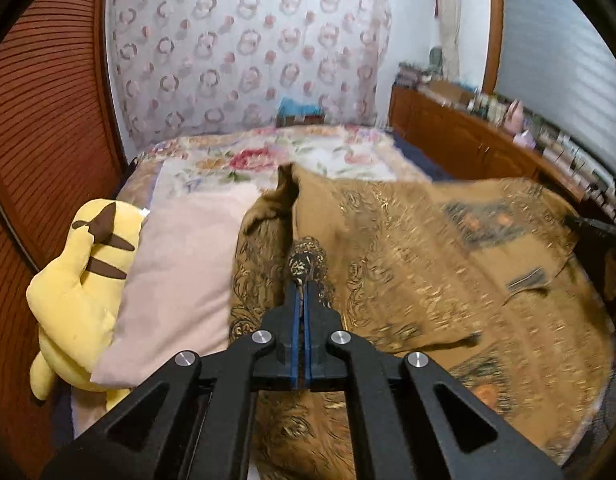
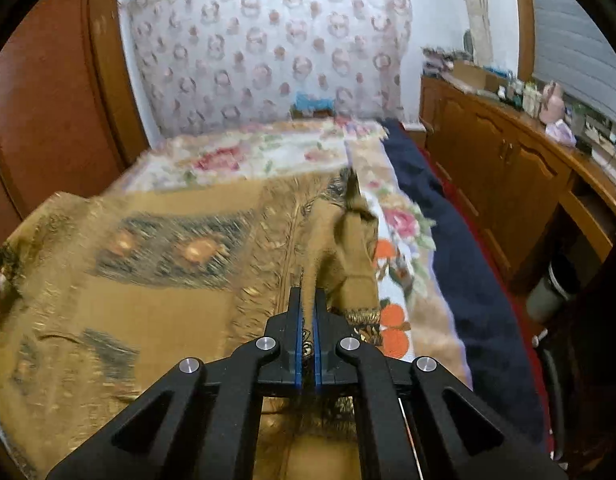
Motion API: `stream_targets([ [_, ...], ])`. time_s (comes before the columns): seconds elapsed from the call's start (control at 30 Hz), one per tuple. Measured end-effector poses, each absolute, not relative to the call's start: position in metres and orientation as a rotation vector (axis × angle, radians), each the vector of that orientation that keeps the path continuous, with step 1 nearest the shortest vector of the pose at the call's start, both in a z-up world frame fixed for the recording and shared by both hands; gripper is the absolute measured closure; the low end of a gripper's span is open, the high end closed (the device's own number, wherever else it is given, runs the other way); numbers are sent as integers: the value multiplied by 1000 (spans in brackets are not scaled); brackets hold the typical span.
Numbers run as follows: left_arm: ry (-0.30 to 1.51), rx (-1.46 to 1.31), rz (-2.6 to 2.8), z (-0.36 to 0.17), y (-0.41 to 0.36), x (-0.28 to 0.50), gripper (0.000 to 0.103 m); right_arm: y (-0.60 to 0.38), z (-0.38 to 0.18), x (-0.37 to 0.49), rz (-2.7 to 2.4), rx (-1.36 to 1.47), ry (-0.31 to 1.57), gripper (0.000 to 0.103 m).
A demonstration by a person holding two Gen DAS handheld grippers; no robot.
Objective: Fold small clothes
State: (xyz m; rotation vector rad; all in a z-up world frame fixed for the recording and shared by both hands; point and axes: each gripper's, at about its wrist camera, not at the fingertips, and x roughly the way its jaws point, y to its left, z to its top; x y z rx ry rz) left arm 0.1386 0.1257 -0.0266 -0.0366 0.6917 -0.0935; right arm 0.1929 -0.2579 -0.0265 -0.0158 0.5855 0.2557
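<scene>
A brown and gold patterned garment [image 1: 428, 248] is spread over the bed; it also fills the left half of the right wrist view [image 2: 155, 280]. My left gripper [image 1: 302, 280] is shut on a bunched edge of the garment at its left side. My right gripper [image 2: 306, 296] is shut on a pinched fold of the garment at its right side, which rises in a ridge beyond the fingertips. The cloth between them looks blurred.
A floral bedspread [image 1: 267, 156] covers the bed beyond the garment. A pink pillow [image 1: 175, 264] and a yellow plush toy [image 1: 79, 276] lie at the left. A dark blue blanket [image 2: 460, 248] runs along the bed's right edge. A wooden cabinet [image 2: 508, 168] with clutter stands right.
</scene>
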Motion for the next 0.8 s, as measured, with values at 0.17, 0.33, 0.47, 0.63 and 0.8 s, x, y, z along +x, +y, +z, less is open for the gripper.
stream_targets([
  [0.17, 637, -87, -128, -6, 131, 112, 101, -272, -6, 147, 298, 2, 539, 100],
  [0.33, 616, -121, -148, 0, 136, 90, 101, -285, -3, 97, 327, -14, 533, 100],
  [0.47, 618, -147, -171, 0, 139, 63, 101, -297, 1, 62, 340, -22, 544, 100],
  [0.63, 642, -207, -155, -19, 147, 21, 101, -307, 9, 33, 342, -43, 563, 100],
  [0.8, 698, -238, -91, -51, 156, -2, 101, -313, -3, 21, 326, -28, 609, 100],
])
